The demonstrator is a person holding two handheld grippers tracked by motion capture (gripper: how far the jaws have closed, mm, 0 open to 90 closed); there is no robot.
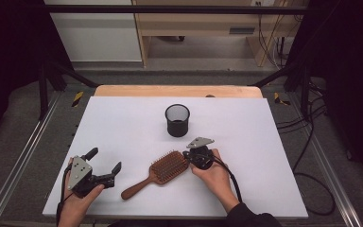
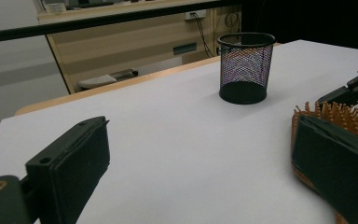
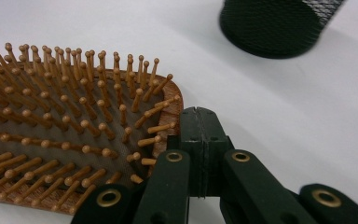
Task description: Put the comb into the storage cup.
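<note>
The brown wooden paddle hairbrush [image 1: 158, 172] lies bristles-up on the white table [image 1: 246, 142], near centre, its long axis running from handle at near left to head at far right. The right gripper [image 1: 187, 155], jaws pressed together, sits at the head's right edge, seemingly touching it. The left gripper [image 1: 105, 161] waits spread, left of the handle. A black mesh cup [image 1: 177, 120] stands beyond.

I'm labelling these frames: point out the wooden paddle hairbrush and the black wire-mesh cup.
wooden paddle hairbrush [image 1: 169, 166], high view, on the bristle pad of its head.
black wire-mesh cup [image 2: 245, 70], left gripper view, on the middle of its mesh wall.
</note>
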